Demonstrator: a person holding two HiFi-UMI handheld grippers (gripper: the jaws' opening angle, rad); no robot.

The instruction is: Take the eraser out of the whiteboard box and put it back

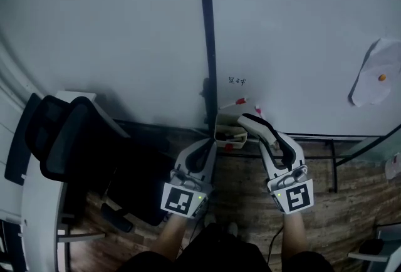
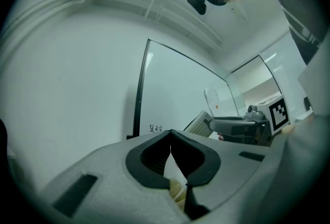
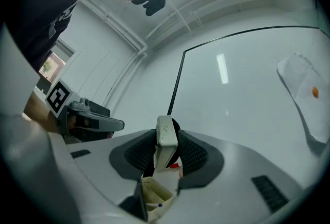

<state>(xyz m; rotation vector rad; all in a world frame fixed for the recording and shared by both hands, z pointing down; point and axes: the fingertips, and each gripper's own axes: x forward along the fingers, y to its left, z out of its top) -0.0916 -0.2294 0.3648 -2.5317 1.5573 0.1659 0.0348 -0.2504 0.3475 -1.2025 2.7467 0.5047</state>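
Observation:
A white eraser (image 3: 166,138) stands on end between the ribbed pads of my right gripper (image 3: 166,149), which is shut on it. Just below it is the cream whiteboard box (image 3: 153,194), open at the top. In the head view the box (image 1: 229,133) hangs at the foot of the whiteboard, with the right gripper (image 1: 248,120) just above and right of it. My left gripper (image 1: 209,145) is close to the box's left side. Its black pads meet at the tips with nothing between them, and the box (image 2: 178,190) shows below them.
A dark vertical seam (image 1: 205,32) divides the whiteboard. Two red-capped markers (image 1: 234,103) stick to the board above the box. A white paper (image 1: 376,73) hangs at the right. A black office chair (image 1: 69,139) stands at the left on the wooden floor.

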